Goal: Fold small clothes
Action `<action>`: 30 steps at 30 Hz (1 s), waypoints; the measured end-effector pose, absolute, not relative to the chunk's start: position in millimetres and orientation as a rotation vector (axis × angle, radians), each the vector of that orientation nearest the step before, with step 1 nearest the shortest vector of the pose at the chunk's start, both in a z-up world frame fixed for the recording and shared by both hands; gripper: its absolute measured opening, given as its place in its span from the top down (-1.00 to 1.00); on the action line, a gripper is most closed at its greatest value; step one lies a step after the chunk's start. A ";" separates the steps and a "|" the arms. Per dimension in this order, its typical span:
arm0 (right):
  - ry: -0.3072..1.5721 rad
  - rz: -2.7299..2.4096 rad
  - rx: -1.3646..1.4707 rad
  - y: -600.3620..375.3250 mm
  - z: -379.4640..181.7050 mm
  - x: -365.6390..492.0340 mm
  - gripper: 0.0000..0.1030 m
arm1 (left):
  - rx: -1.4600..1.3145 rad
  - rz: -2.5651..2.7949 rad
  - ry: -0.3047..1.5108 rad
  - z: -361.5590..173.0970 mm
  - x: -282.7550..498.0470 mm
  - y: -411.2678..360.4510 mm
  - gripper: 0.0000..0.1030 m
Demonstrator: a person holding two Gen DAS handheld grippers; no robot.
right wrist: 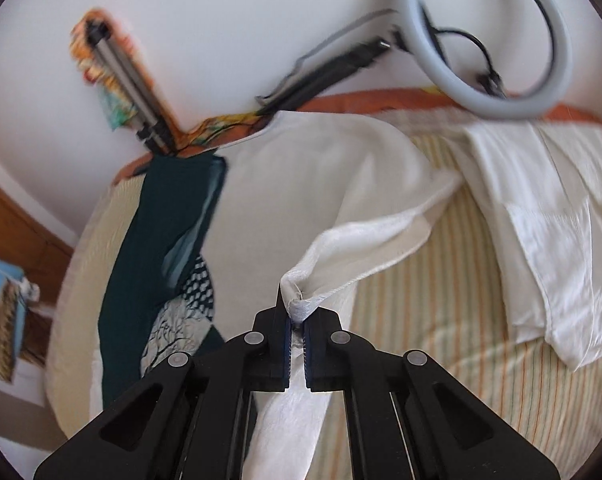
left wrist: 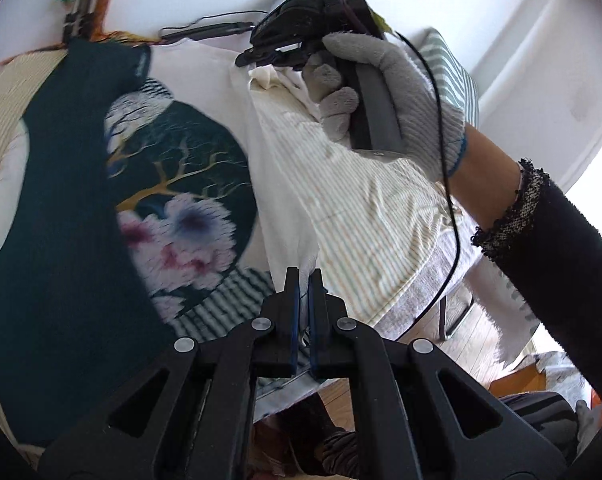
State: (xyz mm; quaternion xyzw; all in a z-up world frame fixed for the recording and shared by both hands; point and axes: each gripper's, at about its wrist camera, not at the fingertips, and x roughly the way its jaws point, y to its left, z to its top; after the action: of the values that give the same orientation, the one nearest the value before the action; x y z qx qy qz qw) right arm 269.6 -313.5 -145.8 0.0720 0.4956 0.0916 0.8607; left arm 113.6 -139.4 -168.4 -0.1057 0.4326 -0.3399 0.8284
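Observation:
A white silky cloth [right wrist: 301, 204] lies partly lifted over a striped bed cover [right wrist: 441, 320]. My right gripper [right wrist: 297, 312] is shut on a bunched corner of the white cloth. In the left wrist view my left gripper [left wrist: 304, 276] is shut on another edge of the same white cloth [left wrist: 285, 184]. The right gripper [left wrist: 261, 56] shows there too, held by a gloved hand [left wrist: 393, 92] and pinching the cloth's far corner. A dark green garment with a floral print [left wrist: 173, 184] lies beside the white cloth and also shows in the right wrist view [right wrist: 149, 240].
A second white cloth [right wrist: 541, 240] lies at the bed's right side. A ring light [right wrist: 489, 40] and tripod legs [right wrist: 121, 72] stand by the white wall. An orange bed edge [right wrist: 381, 98] runs behind. Wooden floor [left wrist: 469, 332] shows below the bed.

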 end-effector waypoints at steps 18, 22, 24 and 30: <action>1.046 0.324 -0.162 -142.4 -167.5 296.6 0.94 | -0.394 -0.585 0.891 -186.7 102.0 -40.0 0.98; 1.078 0.346 -0.174 -126.8 -187.2 299.5 0.94 | -0.391 -0.561 0.904 -194.3 102.0 -30.8 0.98; 1.097 0.365 -0.175 -123.5 -196.1 300.7 0.93 | -0.394 -0.556 0.915 -197.2 103.1 -29.8 0.98; 1.153 0.476 -0.137 -128.8 -193.3 294.8 0.31 | -0.374 -0.552 0.925 -199.1 102.3 -29.3 0.98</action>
State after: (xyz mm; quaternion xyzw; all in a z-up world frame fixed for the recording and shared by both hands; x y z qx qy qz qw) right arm 294.8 -128.8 -193.3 -0.0639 0.5394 0.2228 0.8095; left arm 102.3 -29.3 -199.1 -0.1772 0.4378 -0.2614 0.8418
